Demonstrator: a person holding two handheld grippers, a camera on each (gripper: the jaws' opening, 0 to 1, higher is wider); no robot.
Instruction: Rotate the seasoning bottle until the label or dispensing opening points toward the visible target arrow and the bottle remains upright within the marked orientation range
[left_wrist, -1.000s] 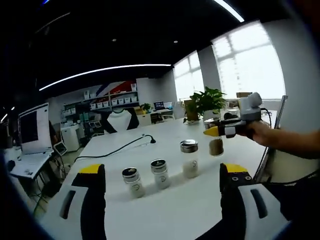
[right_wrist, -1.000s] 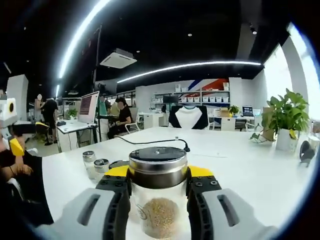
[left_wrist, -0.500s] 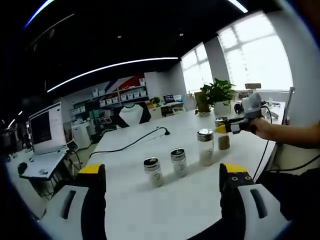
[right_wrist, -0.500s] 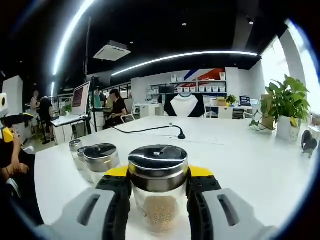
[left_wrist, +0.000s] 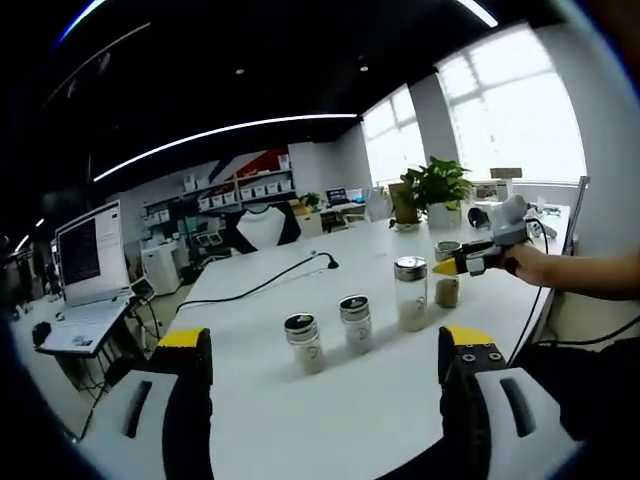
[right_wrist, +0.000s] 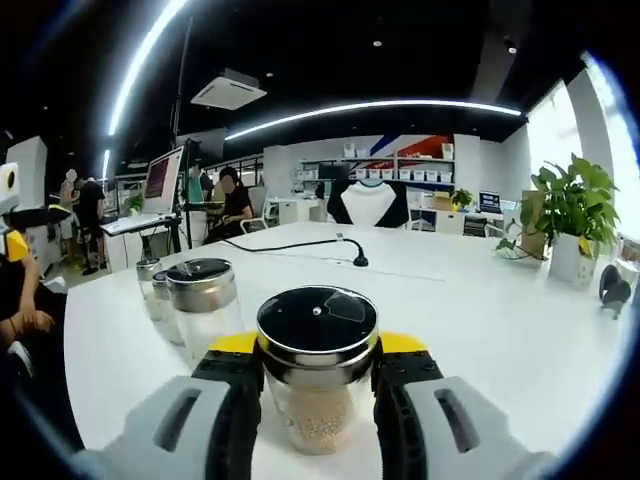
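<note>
Right gripper view: right claw is pinching the seasoning bottle at bottom centre of frame, jaws pressed on both sides of the glass just under its steel cap. Bottle is upright, w/ pale grains in the lower part, base at or near the white bench; contact can't be judged. Just left of it stands a taller clear jar w/ metal lid, and two smaller jars sit behind that, further left. A black cable runs across the bench at mid frame. A potted plant sits at the right edge.

Left gripper view: left claw is spread wide, nothing between the jaws, at the bottom of frame over the bench. Three jars line up mid frame, approx. left to right rising in height. Right of them, at centre right, the other claw grips the seasoning bottle, a person's forearm reaching in from the right edge. A monitor stands at far left.
</note>
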